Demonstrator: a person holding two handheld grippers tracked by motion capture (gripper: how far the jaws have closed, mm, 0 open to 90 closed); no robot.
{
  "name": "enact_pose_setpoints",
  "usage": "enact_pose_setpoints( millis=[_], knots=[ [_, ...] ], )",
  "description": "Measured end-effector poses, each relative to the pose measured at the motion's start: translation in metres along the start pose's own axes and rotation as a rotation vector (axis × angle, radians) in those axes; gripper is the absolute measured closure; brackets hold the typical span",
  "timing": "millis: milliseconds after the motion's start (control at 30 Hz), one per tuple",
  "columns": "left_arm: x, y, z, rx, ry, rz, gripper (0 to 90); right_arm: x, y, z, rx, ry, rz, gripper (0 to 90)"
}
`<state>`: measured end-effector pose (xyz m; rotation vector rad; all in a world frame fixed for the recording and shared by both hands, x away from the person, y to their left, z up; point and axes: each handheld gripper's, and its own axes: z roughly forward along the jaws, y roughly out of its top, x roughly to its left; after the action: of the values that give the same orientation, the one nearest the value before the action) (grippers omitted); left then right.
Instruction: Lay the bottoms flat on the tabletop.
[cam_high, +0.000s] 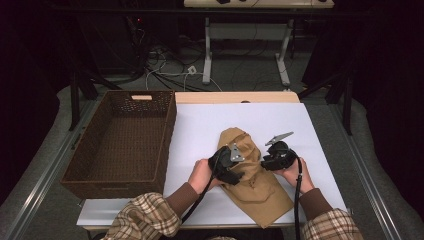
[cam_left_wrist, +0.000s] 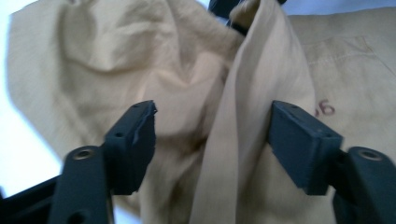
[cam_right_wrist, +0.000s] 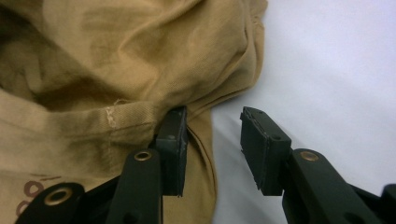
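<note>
A tan crumpled garment (cam_high: 256, 187) lies on the white table top (cam_high: 200, 125), near the front edge. My left gripper (cam_high: 238, 175) rests over its left side and my right gripper (cam_high: 263, 163) sits at its right edge. In the left gripper view the jaws (cam_left_wrist: 212, 116) stand apart, with an upright fold of the garment (cam_left_wrist: 252, 93) between them, close to the right pad. In the right gripper view the jaws (cam_right_wrist: 214, 116) are open. The garment's hem (cam_right_wrist: 201, 140) lies against the left pad, and bare table shows in the gap.
A dark woven basket (cam_high: 169, 135) stands on the left part of the table, right beside the white surface. A printed mark (cam_left_wrist: 324, 109) shows on the flat part of the garment. Cables and a table frame (cam_high: 245, 30) lie beyond the far edge.
</note>
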<state>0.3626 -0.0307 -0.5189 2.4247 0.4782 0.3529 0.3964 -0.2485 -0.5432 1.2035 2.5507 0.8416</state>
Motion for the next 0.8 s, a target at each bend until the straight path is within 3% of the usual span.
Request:
enact_pose_setpoints(
  millis=[100, 133, 200, 233, 300, 400, 467, 600, 800],
  knots=[
    [-0.001, 0.007, 0.012, 0.032, 0.001, 0.029, 32.5, 0.002, 0.000, 0.002, -0.012, -0.016, -0.014, 65.0],
    [-0.001, 0.008, 0.015, 0.036, 0.002, 0.037, 36.6, 0.003, 0.000, 0.003, -0.011, -0.022, -0.015, 67.5],
    [-0.006, 0.010, 0.024, 0.059, 0.037, 0.092, 48.6, 0.005, 0.000, 0.004, -0.023, -0.026, -0.019, 73.2],
    [-0.007, 0.011, 0.027, 0.072, 0.035, 0.112, 52.5, 0.005, 0.000, 0.004, -0.021, -0.024, -0.021, 75.2],
    [-0.007, 0.010, 0.033, 0.080, 0.032, 0.121, 62.4, 0.006, 0.001, 0.005, -0.019, -0.022, -0.026, 79.5],
    [-0.003, 0.008, 0.037, 0.080, 0.000, 0.096, 78.1, 0.007, 0.001, 0.005, -0.021, -0.019, -0.026, 83.5],
    [-0.002, 0.006, 0.035, 0.075, 0.001, 0.092, 85.5, 0.007, 0.001, 0.005, -0.028, -0.019, -0.017, 86.5],
    [0.000, 0.001, 0.031, 0.050, 0.003, 0.083, 88.1, 0.002, 0.000, 0.005, -0.036, 0.008, 0.006, 87.4],
    [0.005, -0.008, 0.014, 0.004, 0.030, 0.058, 88.5, 0.002, 0.001, 0.004, -0.038, -0.014, 0.008, 87.7]
  ],
)
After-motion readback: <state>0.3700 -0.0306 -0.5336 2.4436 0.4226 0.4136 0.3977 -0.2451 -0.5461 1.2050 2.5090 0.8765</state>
